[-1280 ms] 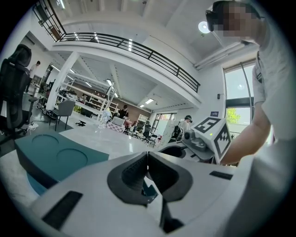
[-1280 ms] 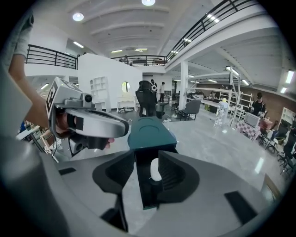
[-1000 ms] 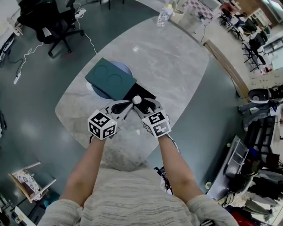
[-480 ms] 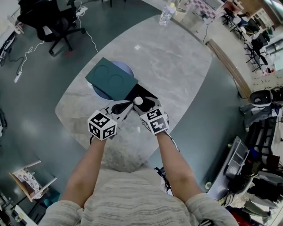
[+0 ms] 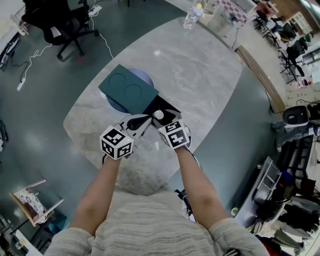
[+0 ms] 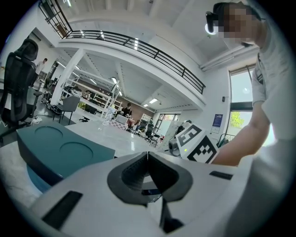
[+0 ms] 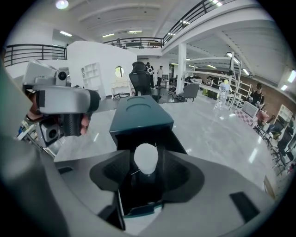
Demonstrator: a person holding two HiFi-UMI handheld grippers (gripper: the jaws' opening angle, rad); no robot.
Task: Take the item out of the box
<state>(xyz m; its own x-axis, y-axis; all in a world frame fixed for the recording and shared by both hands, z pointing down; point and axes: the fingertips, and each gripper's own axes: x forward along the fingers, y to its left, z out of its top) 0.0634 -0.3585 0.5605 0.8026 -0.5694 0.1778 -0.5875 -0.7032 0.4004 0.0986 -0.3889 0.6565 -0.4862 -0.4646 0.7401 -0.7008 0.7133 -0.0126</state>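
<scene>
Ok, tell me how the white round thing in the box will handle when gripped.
The white ball looks smooth and rounded, so it may slip in a pinch and roll if put down. Small against the box, it is likely light.

One table (image 5: 200, 75) bearing one black box (image 5: 165, 105), one teal lid (image 5: 127, 90) at box's 10 o'clock, one white item (image 5: 158, 114), one bottle (image 5: 192, 15) standing at table's 1 o'clock

Inside the black box (image 7: 135, 196) it was too dark to tell what the white item (image 7: 145, 159) rested on, the teal lid (image 5: 129, 91) hid most of the blue round thing (image 5: 144, 75) under it, and the far bottle (image 5: 191, 16) was too small to read.
</scene>
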